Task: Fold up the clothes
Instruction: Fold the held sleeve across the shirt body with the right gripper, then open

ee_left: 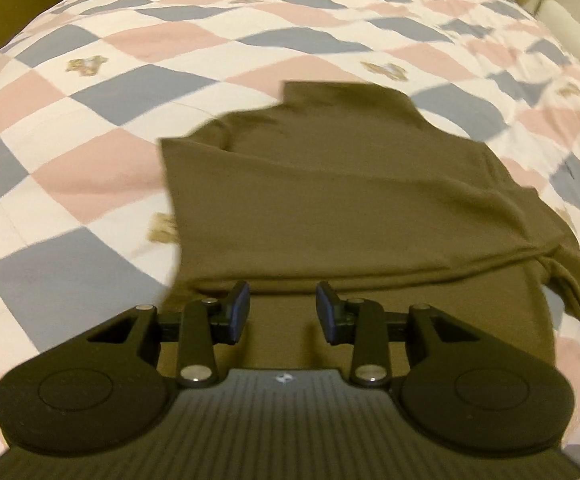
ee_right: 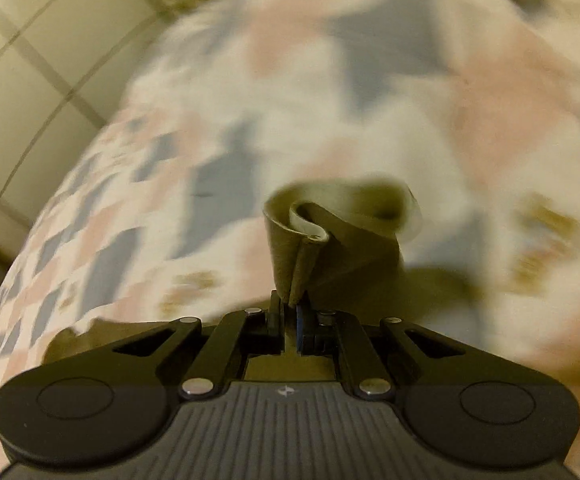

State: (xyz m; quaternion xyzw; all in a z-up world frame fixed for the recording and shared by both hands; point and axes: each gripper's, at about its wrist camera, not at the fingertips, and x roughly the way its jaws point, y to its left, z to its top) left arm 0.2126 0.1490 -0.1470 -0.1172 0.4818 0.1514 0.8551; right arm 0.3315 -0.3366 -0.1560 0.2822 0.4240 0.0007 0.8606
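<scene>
Olive shirt (ee_left: 329,200) spread on checkered bed quilt (ee_left: 90,152). Left tongs (ee_left: 282,312) wide, empty, over shirt's near edge. Right tongs (ee_right: 290,316) clamped on shirt fold (ee_right: 313,240).

Checkered bed (ee_left: 138,40) carries olive garment (ee_left: 349,200), apparently folded.

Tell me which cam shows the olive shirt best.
Left wrist view. The shirt lies spread on the checked bedspread, outline mostly visible beyond the open left gripper. The right wrist view is blurred and shows only a bunched bit of fabric pinched in the right gripper.
</scene>
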